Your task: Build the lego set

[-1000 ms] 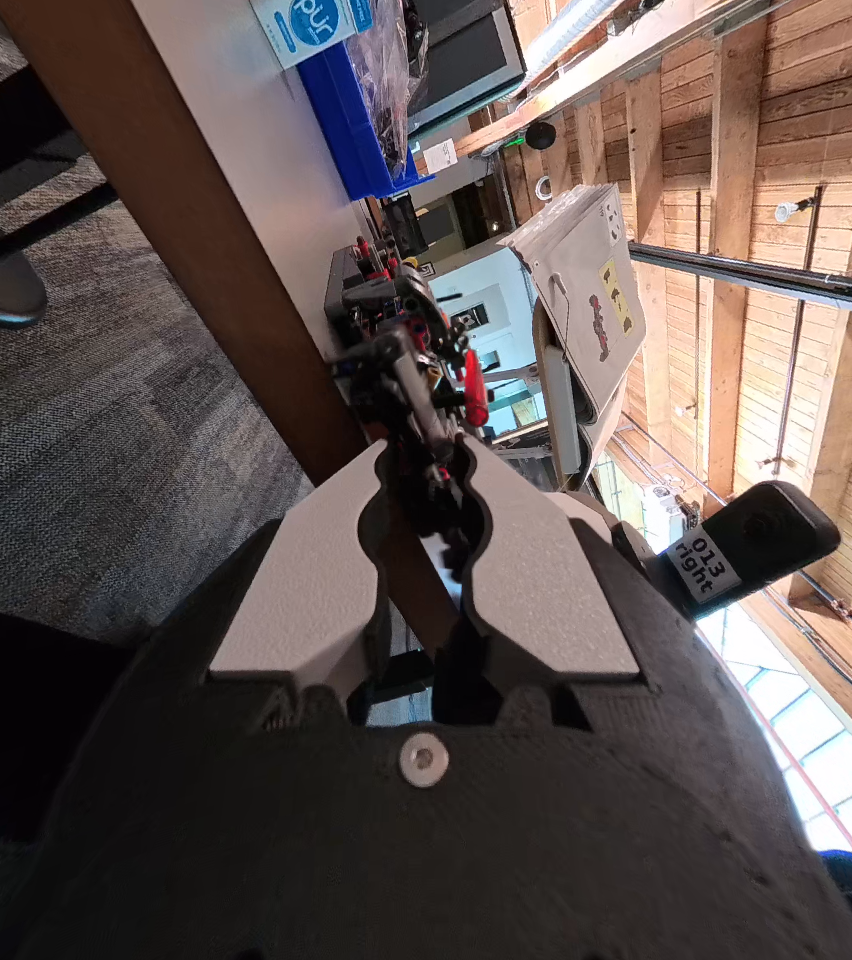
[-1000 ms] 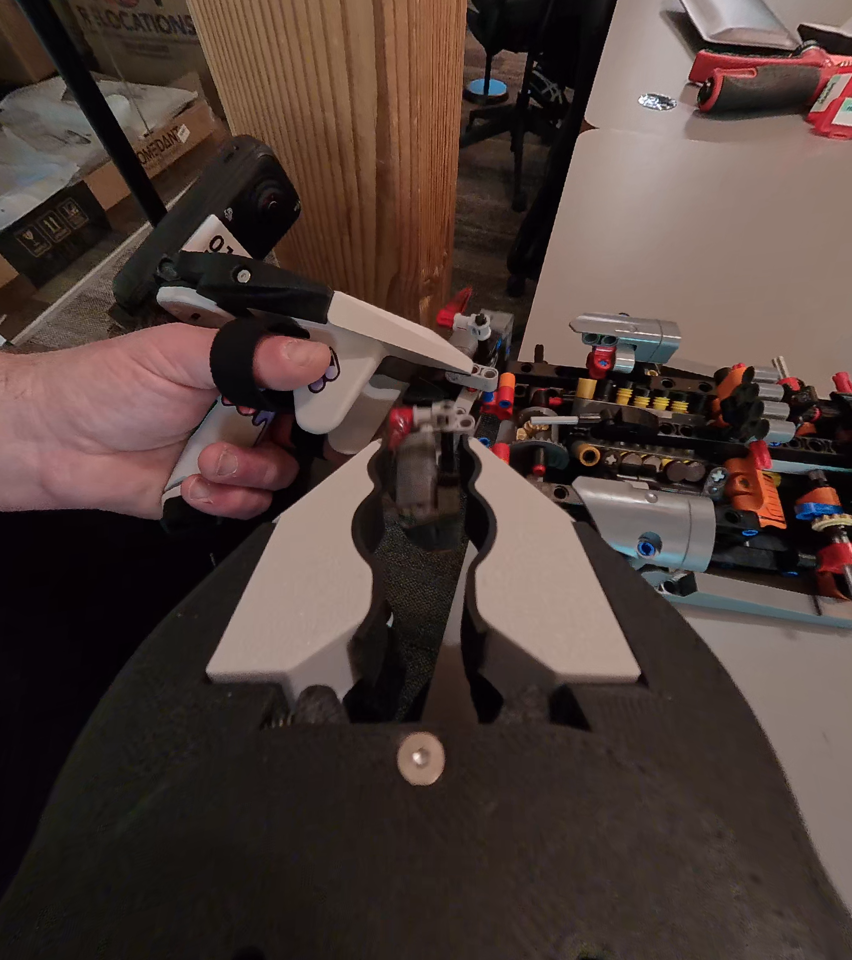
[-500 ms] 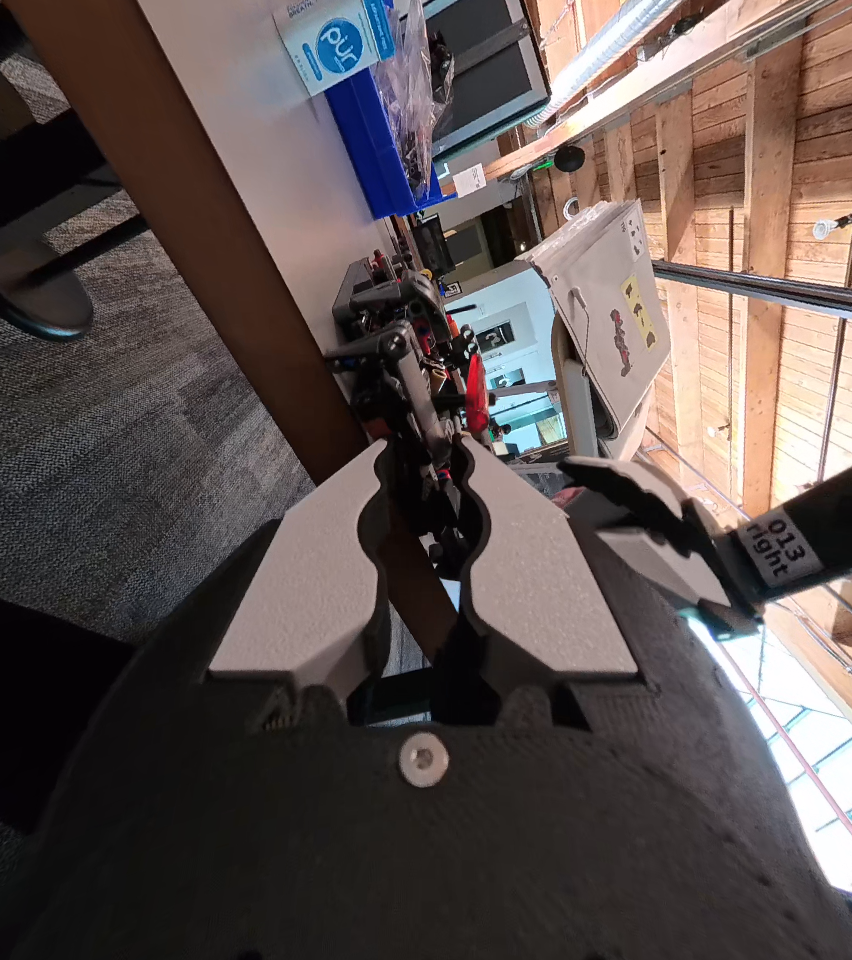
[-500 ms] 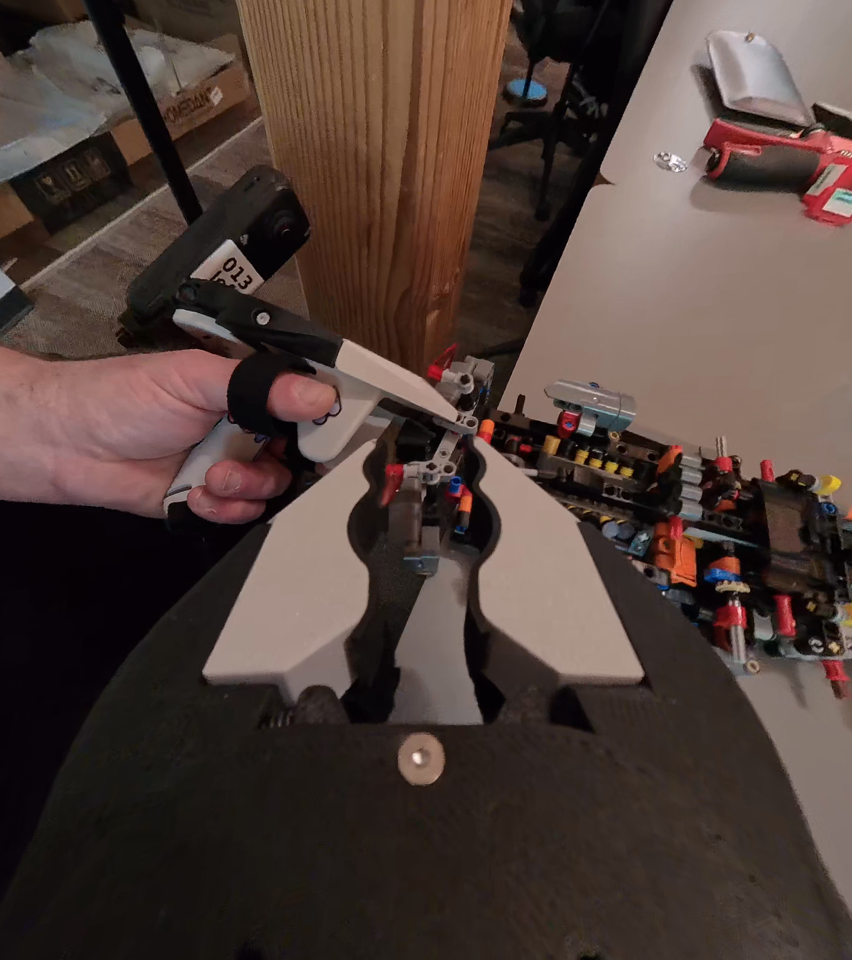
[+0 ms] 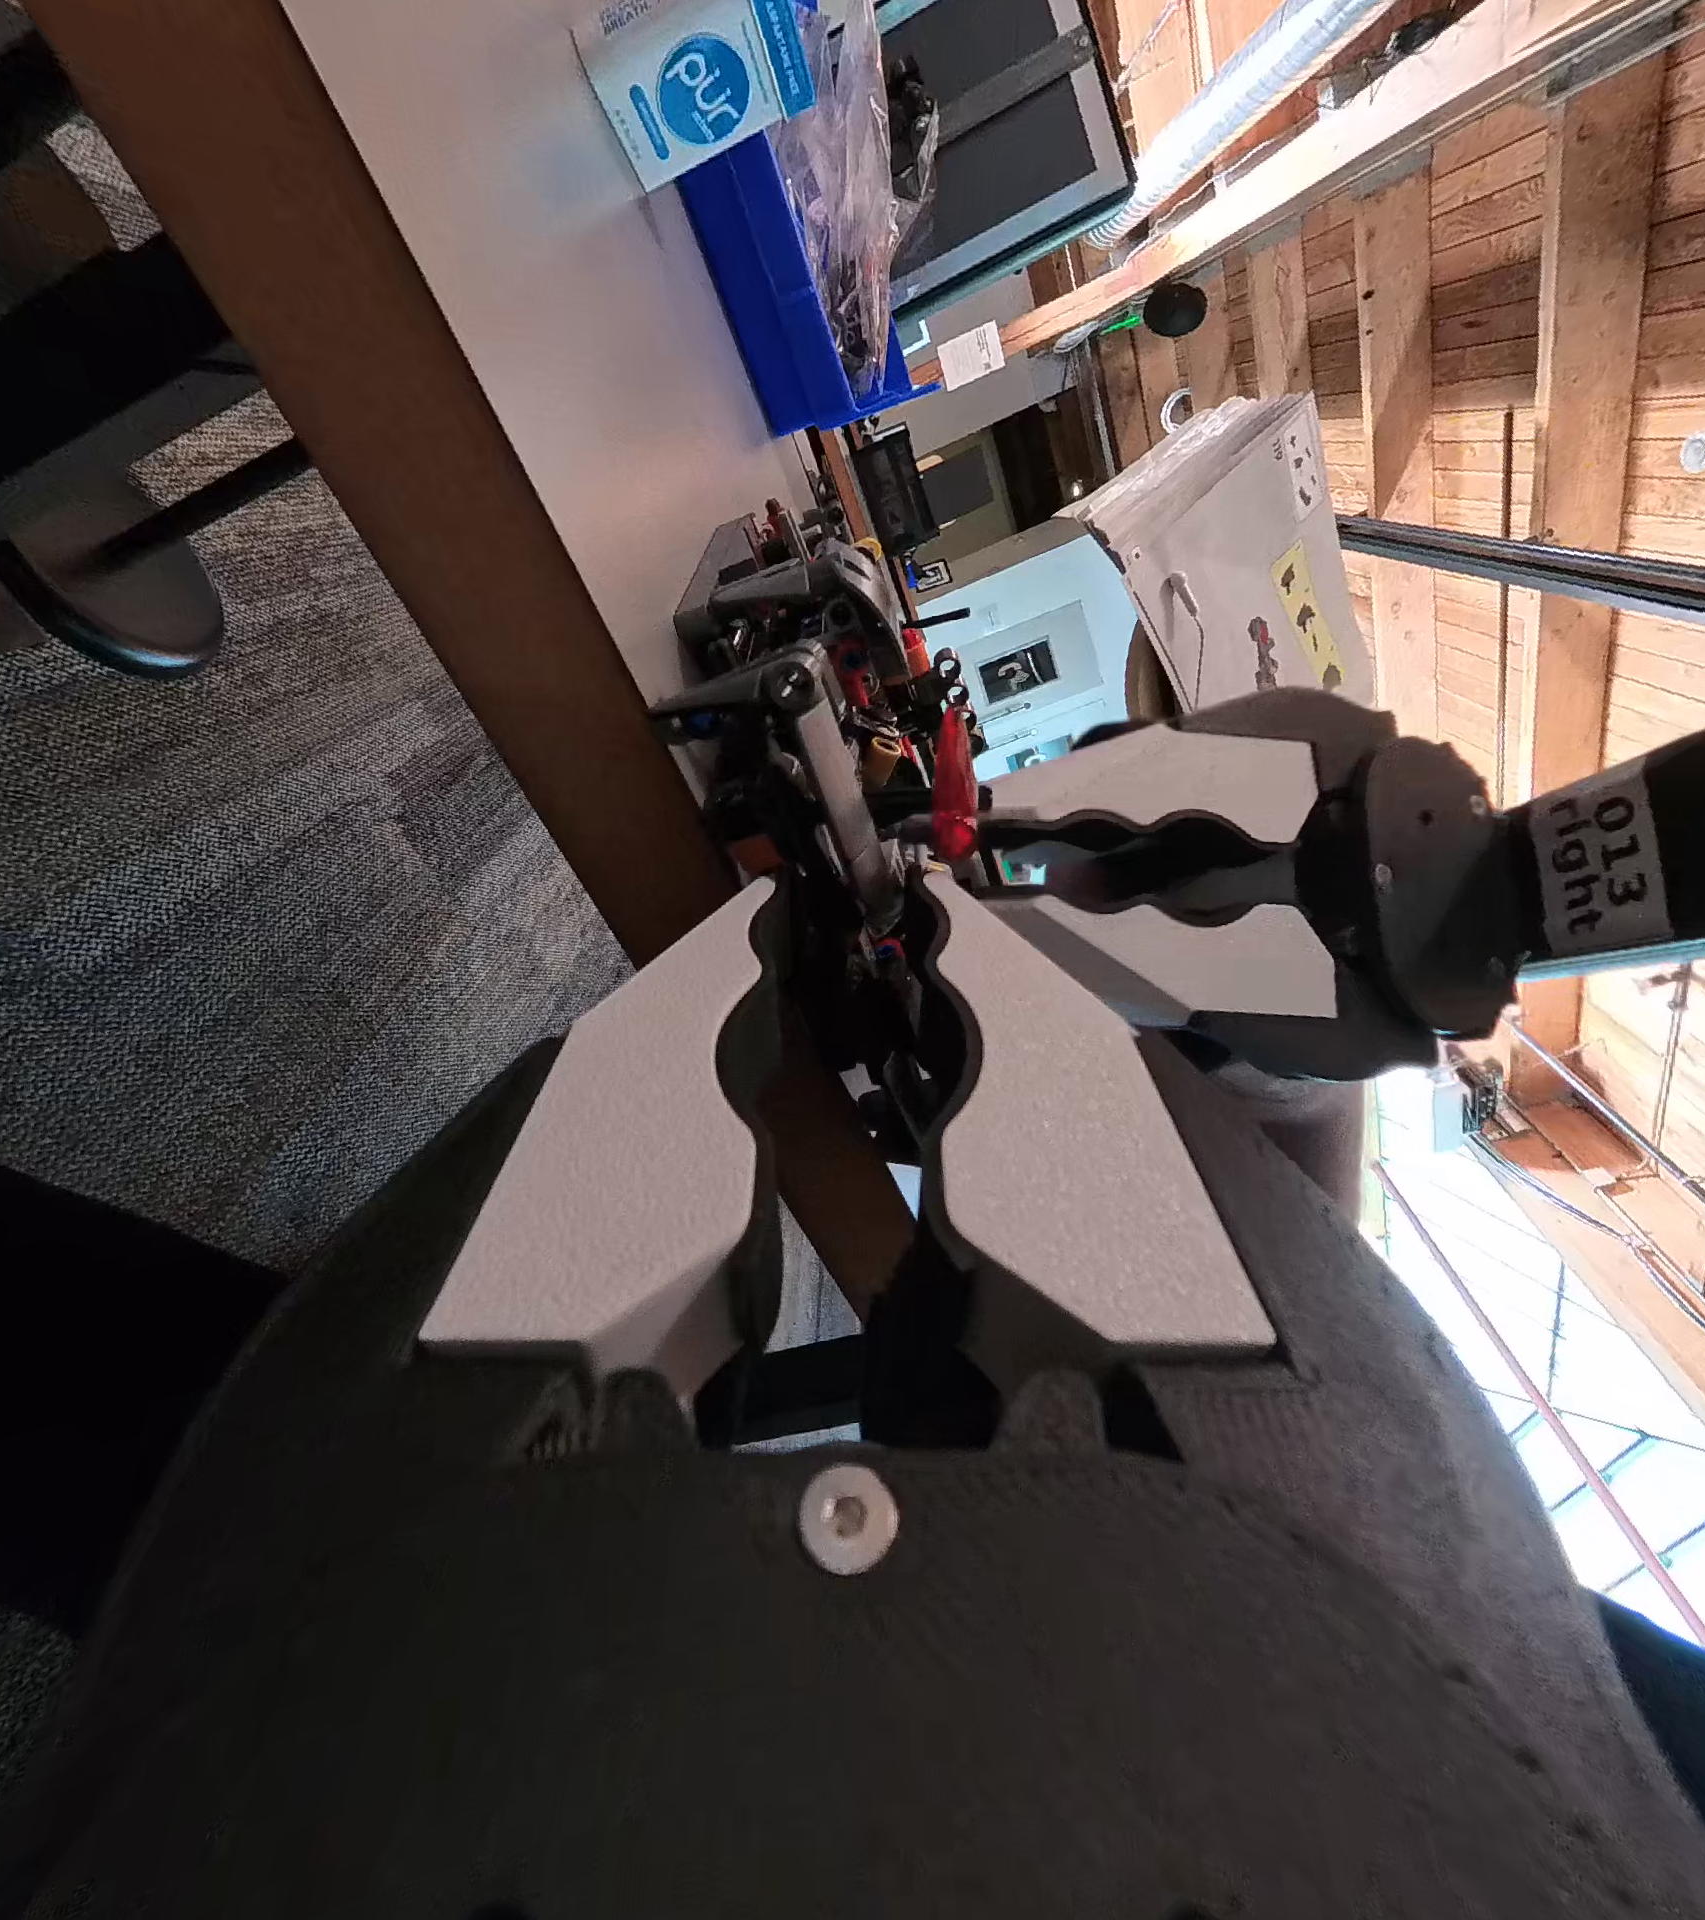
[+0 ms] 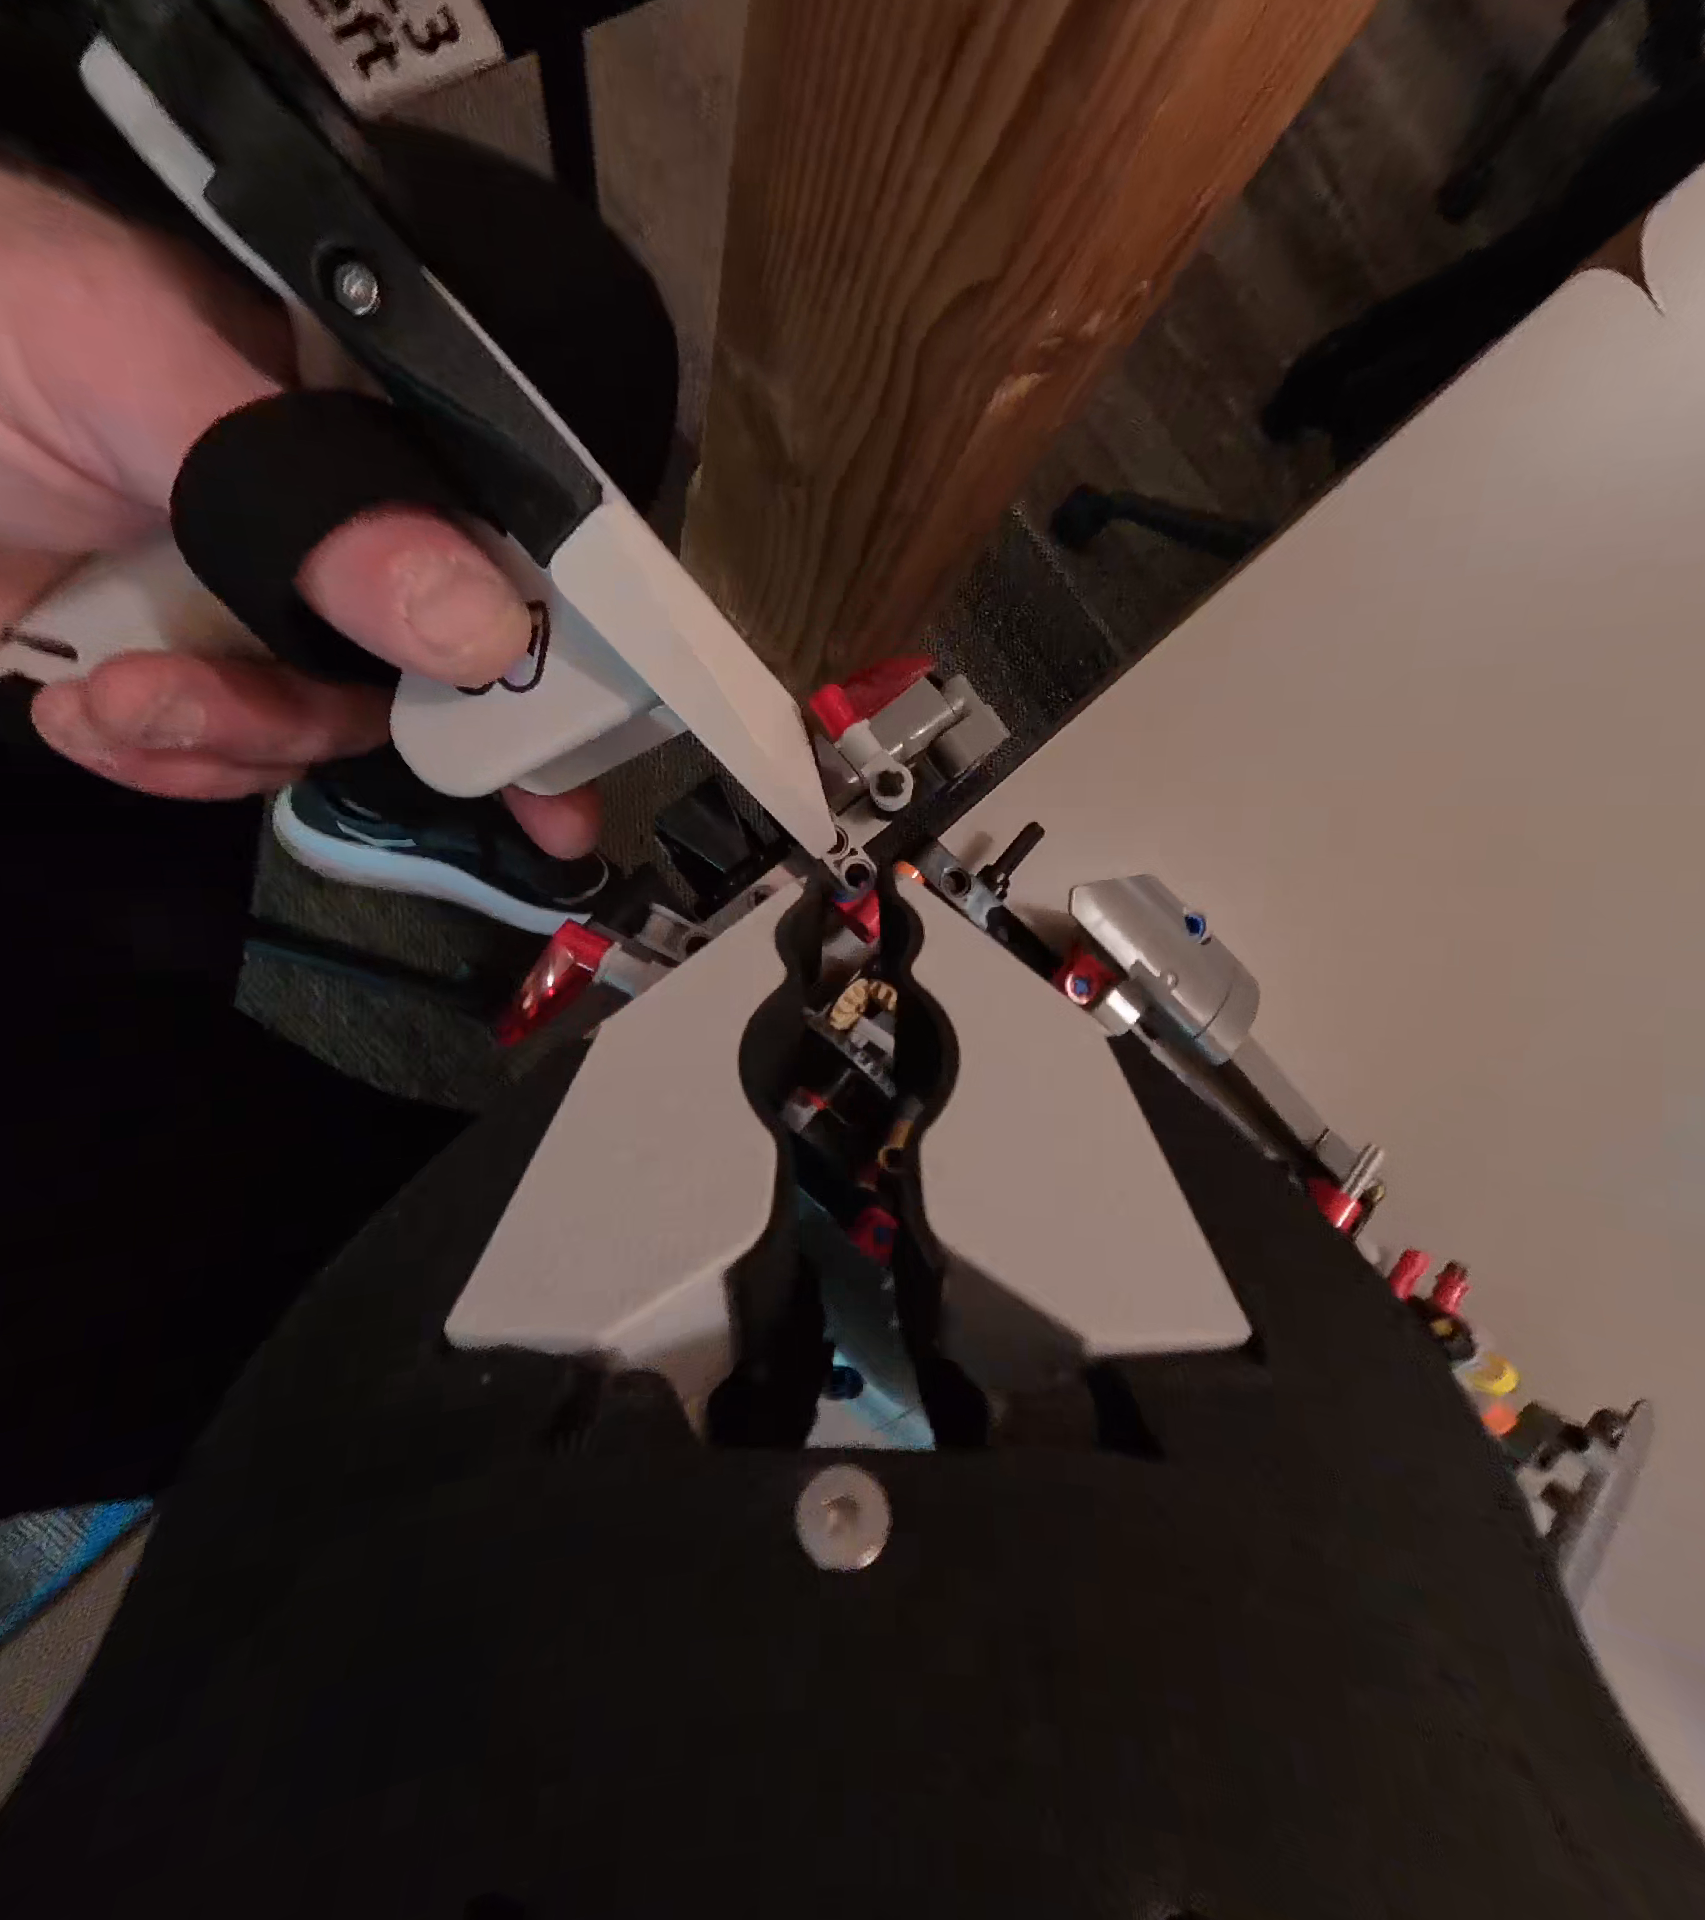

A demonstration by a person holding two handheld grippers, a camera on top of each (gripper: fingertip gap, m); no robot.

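The lego model (image 5: pixel 806 665) is a long, dark, many-coloured car chassis that lies on the white table (image 5: pixel 536 312) with one end at the table edge. My left gripper (image 5: pixel 848 896) is shut on that end. In the right wrist view a hand (image 6: pixel 48 364) holds the left gripper (image 6: pixel 682 665), and its tip touches a grey beam on the model (image 6: pixel 1170 966). My right gripper (image 6: pixel 853 889) is above the same end with its fingers closed on a small red piece (image 6: pixel 860 914). The left wrist view shows the right gripper (image 5: pixel 978 831) next to a clear red part (image 5: pixel 954 779).
A thick wooden post (image 6: pixel 931 312) stands just past the table corner. A blue bin (image 5: pixel 775 260) with bagged parts and a white box (image 5: pixel 702 94) sit farther along the table. An instruction booklet (image 5: pixel 1232 551) stands behind the model. A shoe (image 6: pixel 432 842) shows on the carpet below. The grippers are tip to tip, or close to it.
My right gripper has swung in over the model and come down on the end that my left gripper holds, and its fingers have closed there. My left gripper has kept its grip.
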